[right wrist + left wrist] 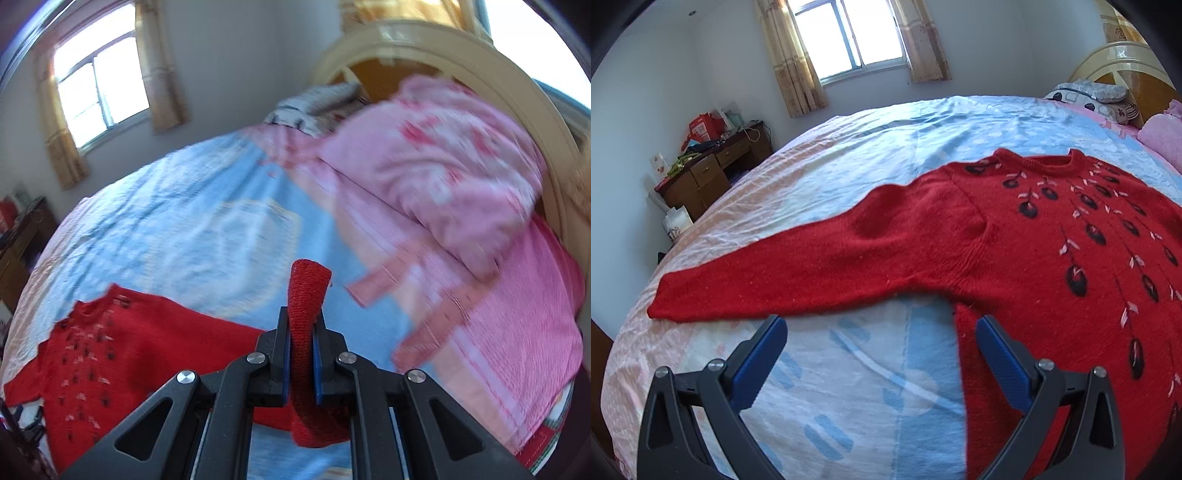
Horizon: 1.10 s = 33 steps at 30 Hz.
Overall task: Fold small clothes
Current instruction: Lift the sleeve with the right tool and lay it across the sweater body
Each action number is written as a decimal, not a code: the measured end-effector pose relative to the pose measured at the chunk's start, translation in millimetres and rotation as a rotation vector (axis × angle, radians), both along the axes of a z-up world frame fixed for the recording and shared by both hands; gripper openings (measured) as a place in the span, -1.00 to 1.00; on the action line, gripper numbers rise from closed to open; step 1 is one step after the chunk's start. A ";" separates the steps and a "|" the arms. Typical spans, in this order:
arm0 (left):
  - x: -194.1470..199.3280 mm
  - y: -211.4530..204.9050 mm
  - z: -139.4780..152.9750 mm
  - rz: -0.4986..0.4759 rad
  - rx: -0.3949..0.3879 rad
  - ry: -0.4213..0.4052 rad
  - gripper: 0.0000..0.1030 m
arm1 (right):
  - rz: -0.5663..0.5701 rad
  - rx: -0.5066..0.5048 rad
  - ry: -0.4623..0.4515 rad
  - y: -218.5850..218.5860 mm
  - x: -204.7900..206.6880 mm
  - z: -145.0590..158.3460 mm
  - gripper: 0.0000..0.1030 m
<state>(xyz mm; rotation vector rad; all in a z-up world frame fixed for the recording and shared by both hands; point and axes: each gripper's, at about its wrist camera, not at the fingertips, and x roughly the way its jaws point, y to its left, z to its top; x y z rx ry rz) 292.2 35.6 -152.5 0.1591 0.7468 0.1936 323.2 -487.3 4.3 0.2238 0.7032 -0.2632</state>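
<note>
A red knitted sweater (1034, 240) with black and pink leaf motifs lies front up on the bed, its collar toward the far side. One sleeve (768, 280) stretches flat to the left. My left gripper (881, 328) hovers open over the bedsheet just below that sleeve, its right finger (997, 350) over the sweater's side edge, nothing between the jaws. In the right wrist view my right gripper (301, 325) is shut on the cuff of the other sleeve (308, 291), lifted off the bed; the cuff sticks up past the fingertips. The sweater's body (122, 350) lies lower left.
The bed (849, 155) has a blue, white and pink sheet. A pink pillow (436, 162) and a grey one (317, 99) lie by the cream headboard (461, 55). A cluttered wooden desk (709, 173) stands beside the bed under the window wall.
</note>
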 end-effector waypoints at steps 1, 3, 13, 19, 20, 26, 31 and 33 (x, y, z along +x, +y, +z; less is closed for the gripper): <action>0.6 1.0 -1.3 -0.002 -0.009 0.003 1.00 | 0.024 -0.013 -0.015 13.7 6.3 11.3 -0.84; -1.1 3.2 -0.9 -0.005 -0.024 -0.002 1.00 | 0.060 -0.042 -0.041 38.1 14.4 28.9 -0.84; -7.3 7.3 -3.4 -0.032 -0.079 -0.023 1.00 | 0.295 -0.148 -0.146 185.4 52.0 90.7 -0.85; -8.3 11.0 -5.1 -0.038 -0.109 -0.021 1.00 | 0.457 -0.184 -0.143 285.7 67.5 77.6 -0.85; -8.6 11.3 -5.3 -0.039 -0.111 -0.022 1.00 | 0.478 -0.191 -0.140 298.6 69.2 72.7 -0.85; -8.6 12.8 -8.9 -0.056 -0.144 -0.015 1.00 | 0.641 -0.179 -0.064 395.5 80.1 1.5 -0.85; -9.1 12.9 -12.2 -0.072 -0.163 -0.002 1.00 | 0.701 -0.159 0.025 444.6 91.7 -72.5 -0.85; -9.3 12.6 -12.9 -0.077 -0.164 0.001 1.00 | 0.735 -0.121 0.064 454.1 96.1 -98.6 -0.84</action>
